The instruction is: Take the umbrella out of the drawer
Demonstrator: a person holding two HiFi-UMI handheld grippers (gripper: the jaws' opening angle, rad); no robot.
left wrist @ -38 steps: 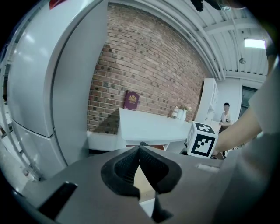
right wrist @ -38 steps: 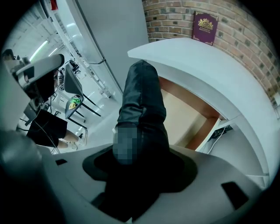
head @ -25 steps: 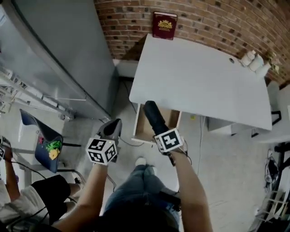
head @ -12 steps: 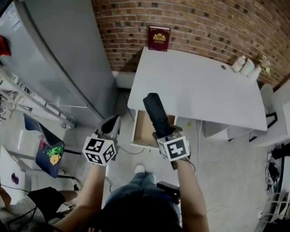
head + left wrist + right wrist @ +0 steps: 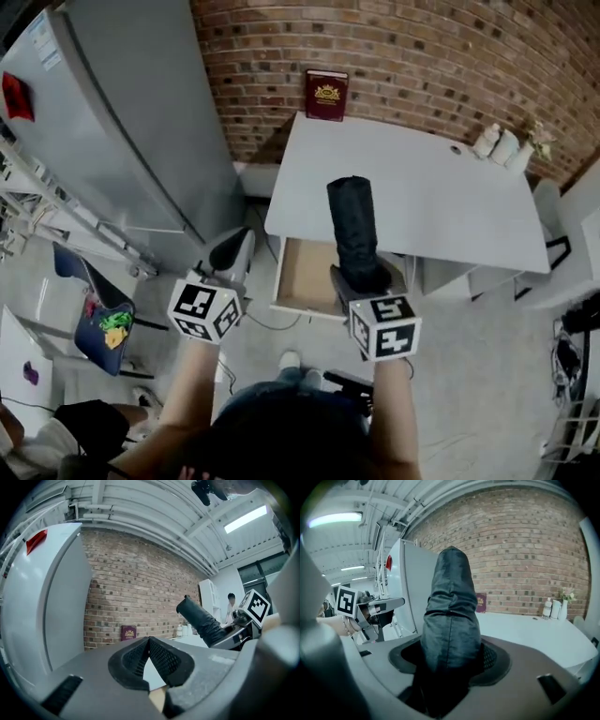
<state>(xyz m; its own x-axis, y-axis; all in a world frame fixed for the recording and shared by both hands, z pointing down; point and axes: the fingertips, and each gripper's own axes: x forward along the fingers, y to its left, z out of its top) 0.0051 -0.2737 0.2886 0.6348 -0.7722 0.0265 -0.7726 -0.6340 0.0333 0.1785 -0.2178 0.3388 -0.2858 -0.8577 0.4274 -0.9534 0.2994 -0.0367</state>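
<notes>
Right hand-held gripper (image 5: 364,281) grips one umbrella (image 5: 354,225); left hand-held gripper (image 5: 232,251) closed; one drawer (image 5: 305,277) open

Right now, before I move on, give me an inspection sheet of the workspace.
Surface: white table, mostly bare.
Job's things: black umbrella is out of the drawer, which stands open.
Clutter: red book leaning on the brick wall; bottles at the table's far corner.
Grippers: right gripper shut on the umbrella; left gripper shut, holding nothing.
Cables: thin cable on the floor by the drawer.
Surroundings: fridge and blue chair to the left.
</notes>
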